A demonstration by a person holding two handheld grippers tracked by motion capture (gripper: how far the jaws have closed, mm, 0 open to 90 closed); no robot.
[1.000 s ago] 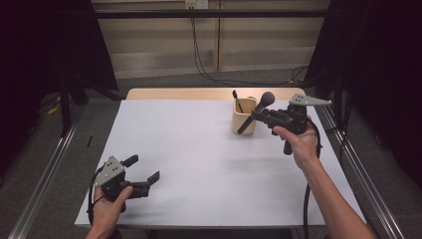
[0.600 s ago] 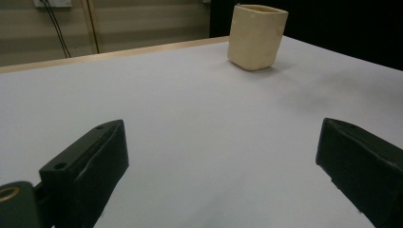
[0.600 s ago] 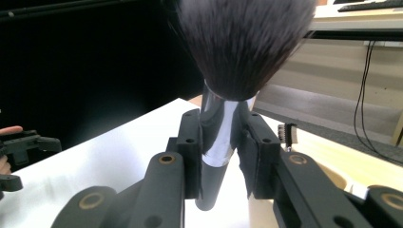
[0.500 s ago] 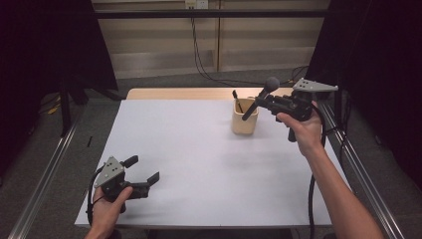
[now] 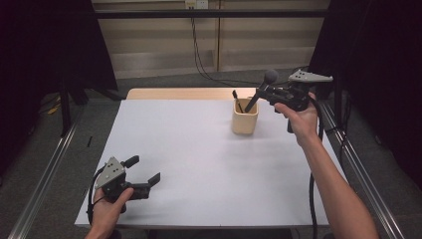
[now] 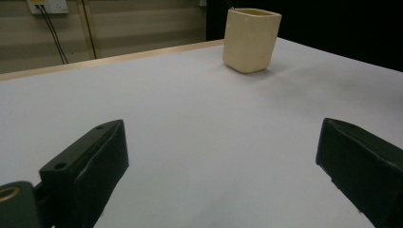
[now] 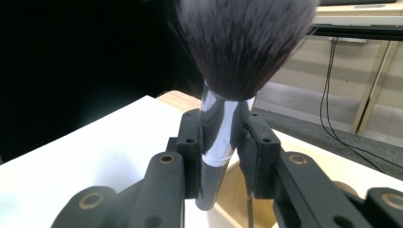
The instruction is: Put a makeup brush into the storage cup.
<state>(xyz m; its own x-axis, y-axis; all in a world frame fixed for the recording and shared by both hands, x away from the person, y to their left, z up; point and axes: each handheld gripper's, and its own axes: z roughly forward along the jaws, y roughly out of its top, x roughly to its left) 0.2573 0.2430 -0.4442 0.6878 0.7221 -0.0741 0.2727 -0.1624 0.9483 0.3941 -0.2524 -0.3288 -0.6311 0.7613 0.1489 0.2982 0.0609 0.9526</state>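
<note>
A white rectangular table (image 5: 209, 164) with a pale wooden far edge carries a cream square-sided ceramic cup (image 5: 245, 122) near that edge.

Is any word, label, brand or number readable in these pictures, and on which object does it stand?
None can be read: the cream cup, the brush and the white table bear no visible print.

Two hand-held grippers, left (image 5: 148, 181) and right (image 5: 265, 93); one makeup brush (image 5: 260, 91); one cream cup (image 5: 244, 119) with one dark stick (image 5: 236, 98) inside; one white table (image 5: 199, 164); two arms entering from below.
</note>
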